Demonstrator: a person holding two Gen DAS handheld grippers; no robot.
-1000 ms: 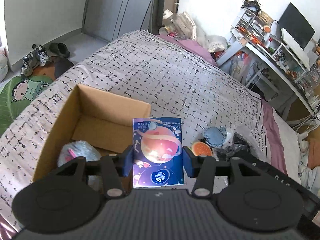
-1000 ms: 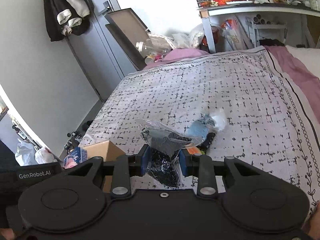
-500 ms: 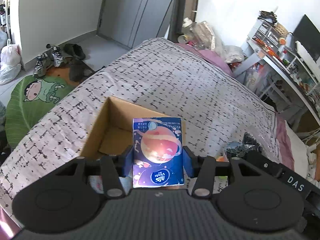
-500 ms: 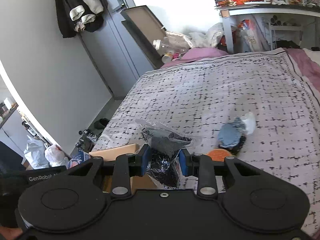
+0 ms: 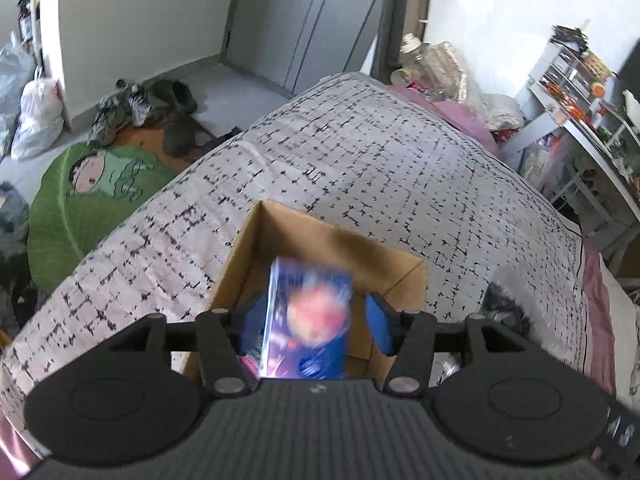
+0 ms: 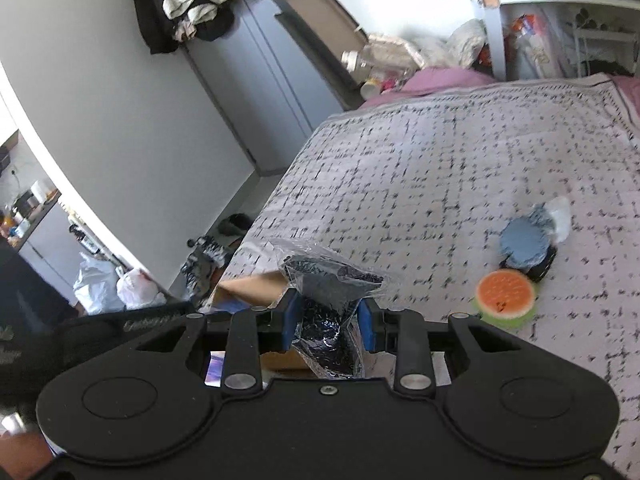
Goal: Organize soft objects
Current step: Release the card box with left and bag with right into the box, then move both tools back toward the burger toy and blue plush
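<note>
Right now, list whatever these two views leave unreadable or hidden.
Tissue pack, left wrist view: motion-blurred, print unreadable.
Cardboard box floor, left wrist view: mostly hidden behind the pack.
Plastic bag, right wrist view: dark contents unidentifiable through crinkled film.
Blue-grey bundle, right wrist view: blurred.

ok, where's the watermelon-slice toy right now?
Right wrist view, lower right: watermelon-slice toy lies on the bedspread, touching the blue-grey bundle just behind it.

The bedspread was pale grey-white, crossed with broken black dashes. The cardboard box was plain tan. The tissue pack was deep blue with an orange-pink planet. Both tongs were black with blue pads. A sponge showed orange watermelon flesh with a green rim; the floor mat was leaf-green.
</note>
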